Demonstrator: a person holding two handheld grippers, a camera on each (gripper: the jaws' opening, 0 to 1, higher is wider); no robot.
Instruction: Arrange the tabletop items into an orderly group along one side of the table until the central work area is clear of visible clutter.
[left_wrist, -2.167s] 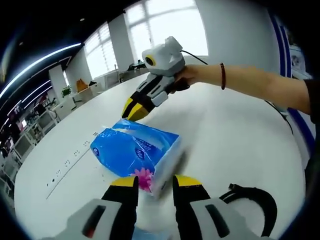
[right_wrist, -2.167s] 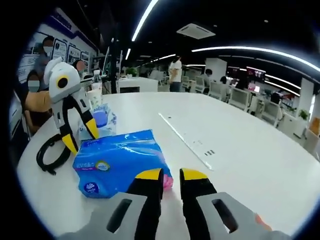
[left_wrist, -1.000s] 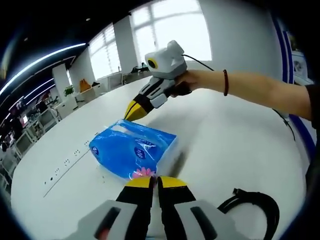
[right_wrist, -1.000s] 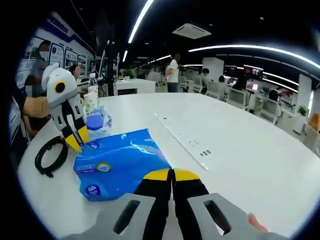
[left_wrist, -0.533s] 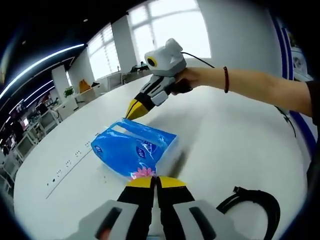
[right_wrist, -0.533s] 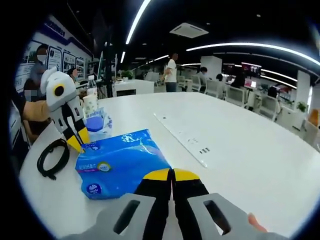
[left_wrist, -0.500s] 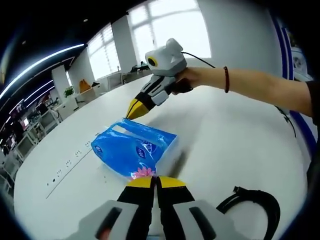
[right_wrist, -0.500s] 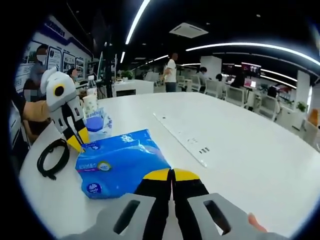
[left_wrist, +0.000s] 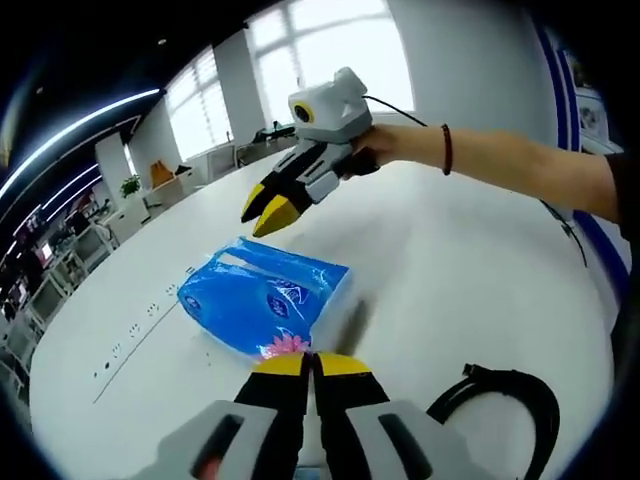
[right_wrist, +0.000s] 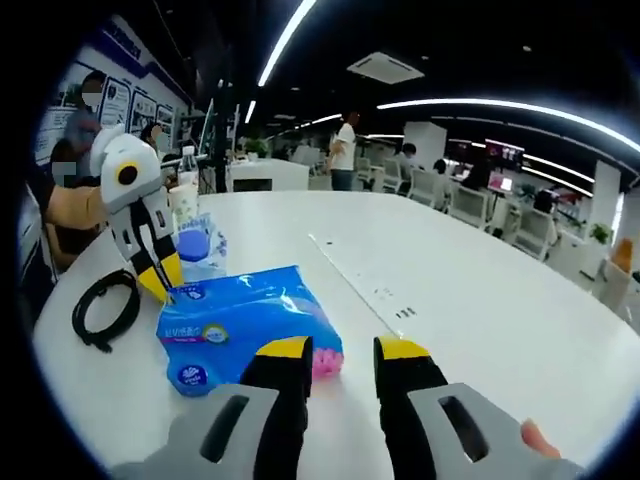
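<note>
Now the blue tissue pack (left_wrist: 265, 296) lies at my frame's center on the white desk (left_wrist: 450, 260). My left gripper (left_wrist: 310, 365) is pinched on its near edge; my right gripper (right_wrist: 341, 350) hangs spread above it. A black cable (right_wrist: 100, 310) coils at left.

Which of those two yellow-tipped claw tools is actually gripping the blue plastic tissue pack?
The left gripper: its jaws are pinched shut on the near end of the blue plastic tissue pack. The right gripper is open and clear of the pack.
</note>
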